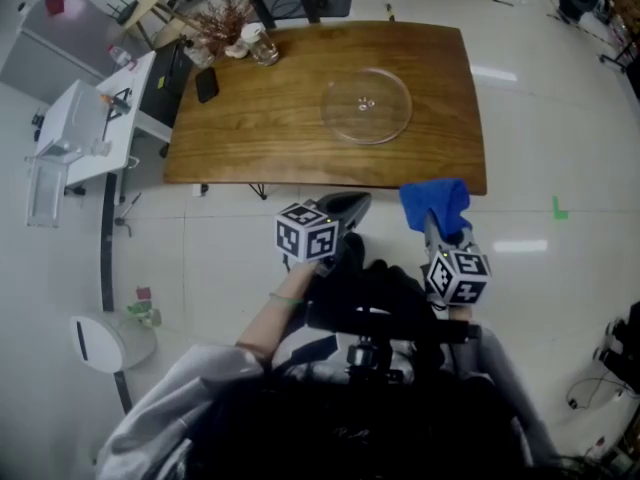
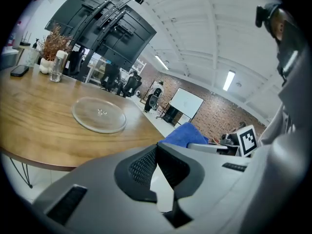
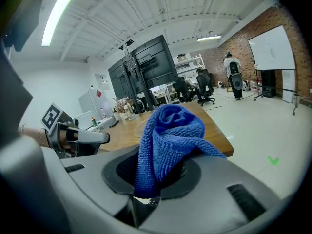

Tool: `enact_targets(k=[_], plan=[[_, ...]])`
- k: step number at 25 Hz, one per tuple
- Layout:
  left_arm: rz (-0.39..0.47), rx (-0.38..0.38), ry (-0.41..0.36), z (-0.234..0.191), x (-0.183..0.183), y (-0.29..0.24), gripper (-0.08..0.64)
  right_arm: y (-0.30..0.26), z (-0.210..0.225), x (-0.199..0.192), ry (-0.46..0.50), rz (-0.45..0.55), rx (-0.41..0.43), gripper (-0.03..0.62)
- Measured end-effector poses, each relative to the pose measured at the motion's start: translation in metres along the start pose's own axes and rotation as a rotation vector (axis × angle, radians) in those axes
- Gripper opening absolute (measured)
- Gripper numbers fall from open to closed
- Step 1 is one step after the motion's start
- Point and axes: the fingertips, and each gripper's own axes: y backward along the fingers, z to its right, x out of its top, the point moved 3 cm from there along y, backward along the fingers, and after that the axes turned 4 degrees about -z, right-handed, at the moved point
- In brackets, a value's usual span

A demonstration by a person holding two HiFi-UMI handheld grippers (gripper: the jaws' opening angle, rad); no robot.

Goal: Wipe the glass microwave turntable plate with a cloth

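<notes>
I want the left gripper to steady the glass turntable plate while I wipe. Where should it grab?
Take the near-left rim of the glass plate, coming in low from the near edge of the table. It lies flat, so probably only the lip offers the jaws a bite; the left gripper, shut and empty, must open first. That leaves the top free for the cloth.

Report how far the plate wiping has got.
Done: the blue cloth is clamped in the right gripper. In hand: both grippers hang short of the wooden table; the left gripper is shut and empty. Left: the glass plate lies untouched; all wiping remains.
</notes>
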Motion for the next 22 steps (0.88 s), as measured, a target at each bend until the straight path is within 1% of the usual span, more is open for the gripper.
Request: enact_targets(k=[4,9,14,22], plan=[[-0.002,0.021,-0.026,0.0,-0.002,0.009,-0.006,-0.002,-0.01,0.001,0.029,-0.009,0.021,0.08],[0.027,0.054,-0.009,-0.008,-0.003,0.022,-0.006,-0.005,-0.023,0.002,0.057,-0.022,0.046,0.08],[0.042,0.047,-0.018,-0.007,-0.004,0.027,-0.006,-0.008,-0.03,-0.001,0.074,-0.032,0.061,0.08],[0.056,0.059,0.006,-0.008,-0.011,0.034,-0.006,-0.01,-0.038,-0.005,0.098,-0.051,0.083,0.08]])
